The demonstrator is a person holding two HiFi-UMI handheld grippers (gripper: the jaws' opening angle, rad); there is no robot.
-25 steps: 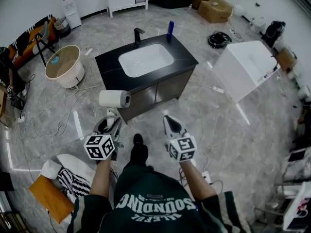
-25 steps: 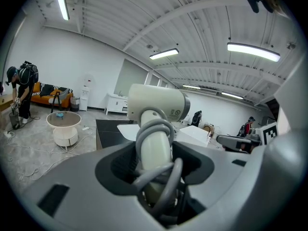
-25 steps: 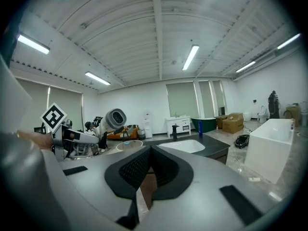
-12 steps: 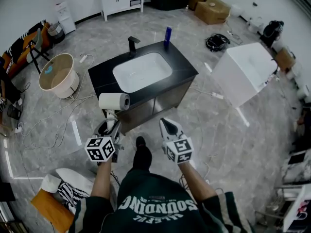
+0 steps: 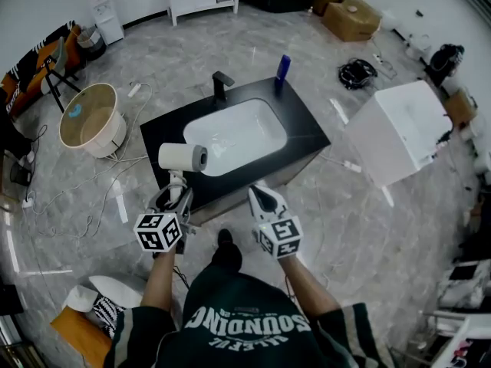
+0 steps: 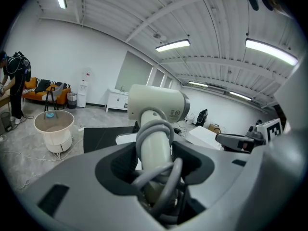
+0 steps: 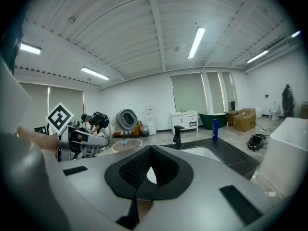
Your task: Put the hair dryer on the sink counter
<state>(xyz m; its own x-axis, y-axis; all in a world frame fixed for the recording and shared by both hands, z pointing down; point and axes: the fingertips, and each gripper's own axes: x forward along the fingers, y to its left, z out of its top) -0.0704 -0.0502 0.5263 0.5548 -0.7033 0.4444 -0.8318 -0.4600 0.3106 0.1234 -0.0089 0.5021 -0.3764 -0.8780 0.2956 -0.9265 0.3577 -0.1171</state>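
The white hair dryer (image 5: 182, 157) stands upright with its barrel over the front left edge of the black sink counter (image 5: 307, 133). My left gripper (image 5: 176, 190) is shut on its handle. In the left gripper view the handle (image 6: 154, 146), wrapped in grey cord, sits between the jaws and the barrel (image 6: 156, 105) rises above them. My right gripper (image 5: 258, 192) hovers at the counter's front edge, shut and empty. In the right gripper view its tips (image 7: 150, 150) meet, with the white basin (image 7: 204, 152) beyond.
On the counter are a white basin (image 5: 234, 135), a black faucet (image 5: 222, 83) and a blue bottle (image 5: 283, 66). A round beige tub (image 5: 87, 118) stands on the floor to the left, a white box unit (image 5: 399, 129) to the right. Cables trail over the floor.
The person has stepped closer to the sink counter. Both grippers now reach its front edge, and the hair dryer's barrel is over the counter's front left part.
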